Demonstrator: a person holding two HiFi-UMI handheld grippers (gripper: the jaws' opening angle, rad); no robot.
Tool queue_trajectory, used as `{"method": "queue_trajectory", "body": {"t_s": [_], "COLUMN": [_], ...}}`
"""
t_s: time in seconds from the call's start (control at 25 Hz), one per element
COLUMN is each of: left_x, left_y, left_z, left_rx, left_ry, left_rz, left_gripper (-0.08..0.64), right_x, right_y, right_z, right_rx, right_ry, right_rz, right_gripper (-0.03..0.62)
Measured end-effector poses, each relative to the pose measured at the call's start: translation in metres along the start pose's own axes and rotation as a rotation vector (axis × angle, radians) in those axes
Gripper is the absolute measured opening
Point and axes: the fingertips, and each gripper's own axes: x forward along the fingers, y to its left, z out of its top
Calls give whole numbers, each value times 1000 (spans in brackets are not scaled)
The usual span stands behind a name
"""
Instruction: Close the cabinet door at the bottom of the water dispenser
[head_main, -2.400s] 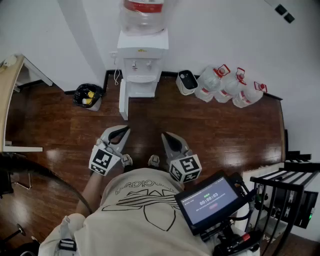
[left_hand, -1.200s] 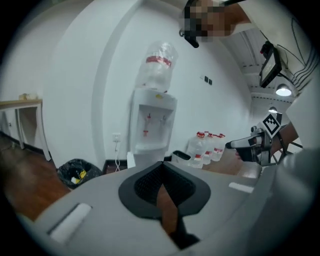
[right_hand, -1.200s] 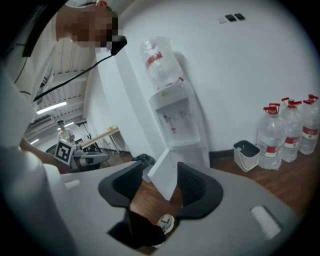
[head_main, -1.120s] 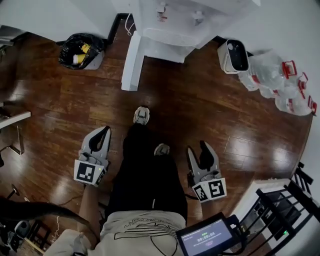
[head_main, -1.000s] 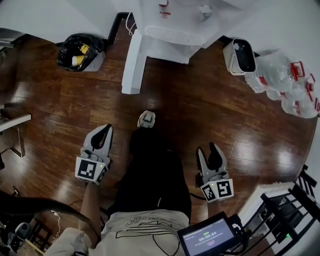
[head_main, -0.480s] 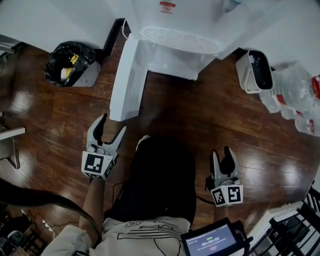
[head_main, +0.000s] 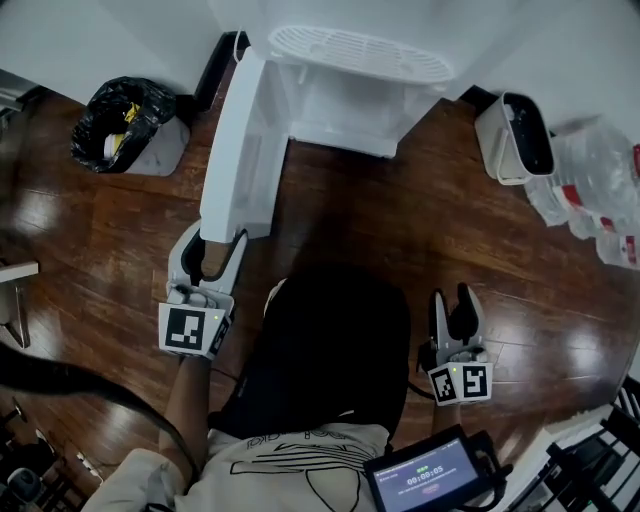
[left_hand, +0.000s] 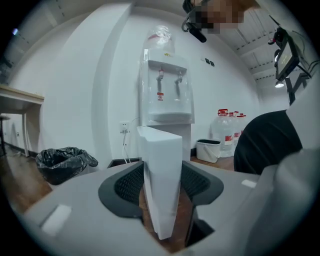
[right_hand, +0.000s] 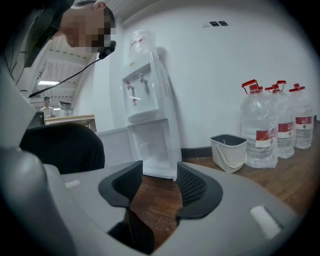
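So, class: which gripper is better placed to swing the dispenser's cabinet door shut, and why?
Left. The left gripper has just been closing its jaws around the free edge of the open cabinet door. The right gripper hangs open over the floor, well away from it.

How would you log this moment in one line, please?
cabinet door: open | left gripper: jaws just closed onto its free edge | right gripper: open, empty
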Motion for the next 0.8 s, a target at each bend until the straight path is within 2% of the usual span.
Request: {"method": "queue_trajectory", "body": {"t_s": [0.16,0.36,0.48,0.6,0.72,0.8], "left_x": [6,19,32,45,59,67], "left_y": [-15,-64,-90,-112,-128,-138], "left_z": [4,7,11,15,22,23], "left_rx": [-14,40,66,23,-37,-52], "left_ry": [-27,-60,-74,-123,-217,-254], "left_rz": [-40,-151,-226,-320,-434,-461], "left_gripper": [252,253,189,159,136,129], "right_x": [-3,-23,-40,-48,-38,-30], "right_y": [-4,-13,-21,-24,-20,-10], "right_z": [-10,-18,-19,-22,-20,-15], "right_rx": [-12,-21,-9,-8,-13,-55], "right_ry": [15,24,17,26,23,36], "right_rz": [-13,-66,-96,-110,-94,-64], "right_gripper": [219,219,218,218,219,219]}}
